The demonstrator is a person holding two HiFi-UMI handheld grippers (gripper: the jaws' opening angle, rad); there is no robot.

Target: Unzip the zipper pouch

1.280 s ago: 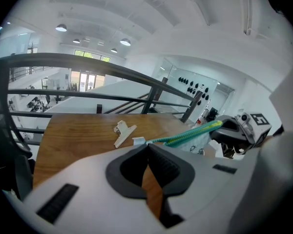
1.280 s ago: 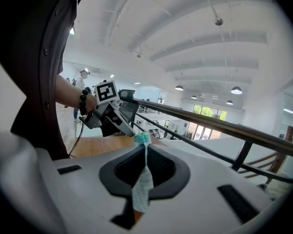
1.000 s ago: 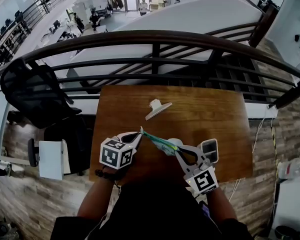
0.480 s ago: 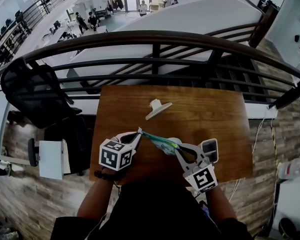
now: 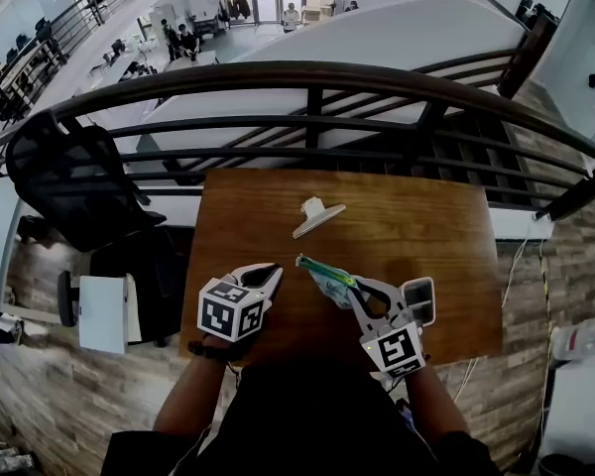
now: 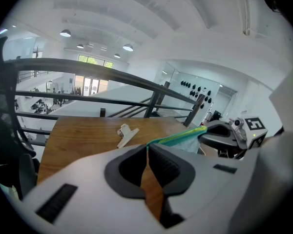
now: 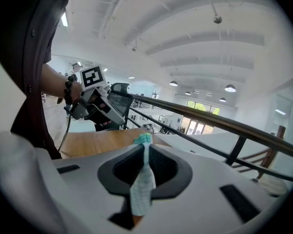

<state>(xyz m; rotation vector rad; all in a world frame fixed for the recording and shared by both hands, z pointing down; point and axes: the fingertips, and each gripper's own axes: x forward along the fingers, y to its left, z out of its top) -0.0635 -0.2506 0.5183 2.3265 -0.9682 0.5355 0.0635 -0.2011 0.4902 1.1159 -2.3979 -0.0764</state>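
Observation:
The zipper pouch (image 5: 322, 273), pale cloth with a green zipper edge, hangs in the air over the wooden table (image 5: 426, 226). My right gripper (image 5: 352, 288) is shut on its near end. In the right gripper view the cloth (image 7: 142, 189) runs between the pads, whose jaws have just been opening a little. My left gripper (image 5: 278, 268) is shut with nothing seen between its jaws. A small strip of bare wood shows between its tips and the pouch's free end. In the left gripper view the green edge (image 6: 178, 139) starts just beyond the closed tips of my left gripper (image 6: 147, 147).
A white clip (image 5: 315, 216) lies on the table beyond both grippers and shows in the left gripper view as well, white clip (image 6: 126, 134). A dark metal railing (image 5: 307, 72) runs past the table's far edge. A black chair (image 5: 69, 177) stands to the left.
The pouch's free end, which met the left gripper's tips before, now sits a short way to their right. The right gripper has shifted slightly right with the pouch.

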